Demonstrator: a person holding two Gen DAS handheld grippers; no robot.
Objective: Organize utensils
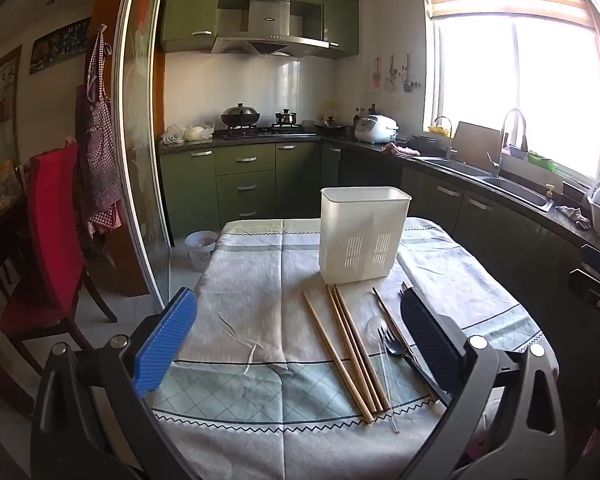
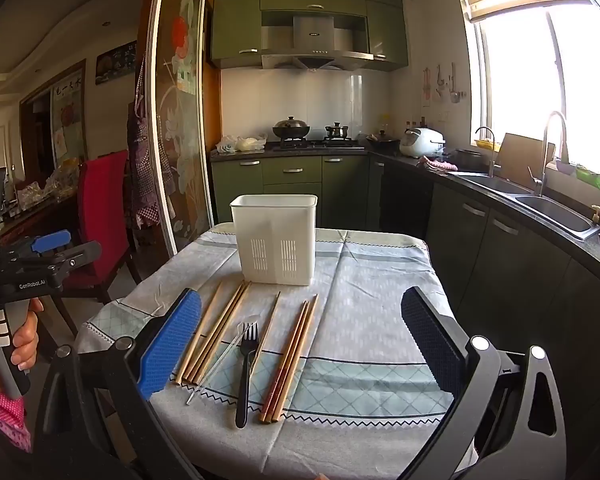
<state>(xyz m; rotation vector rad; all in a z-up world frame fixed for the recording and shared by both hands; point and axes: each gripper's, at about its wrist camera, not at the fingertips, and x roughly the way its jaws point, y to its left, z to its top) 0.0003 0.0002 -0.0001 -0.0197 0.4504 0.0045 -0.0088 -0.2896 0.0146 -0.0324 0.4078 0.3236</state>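
Observation:
A white slotted utensil holder [image 1: 362, 234] [image 2: 275, 238] stands upright at the far middle of the table. In front of it lie light wooden chopsticks [image 1: 346, 354] [image 2: 216, 332], a clear plastic spoon [image 1: 380, 344] [image 2: 220, 364], a black plastic fork [image 1: 398, 350] [image 2: 246, 372] and darker brown chopsticks [image 2: 292, 360]. My left gripper [image 1: 300, 344] is open and empty above the table's near side, its right finger covering the dark chopsticks. My right gripper [image 2: 302, 344] is open and empty above the utensils. The left gripper also shows at the left edge of the right wrist view [image 2: 50, 242].
The table wears a grey and pale green checked cloth [image 1: 260, 320] [image 2: 380, 320]. A red-backed chair [image 1: 54, 232] [image 2: 104, 208] stands to the left by a sliding glass door [image 1: 140, 160]. A small bin [image 1: 201, 249] sits on the floor. Counters, sink [image 2: 556, 210] and stove lie behind.

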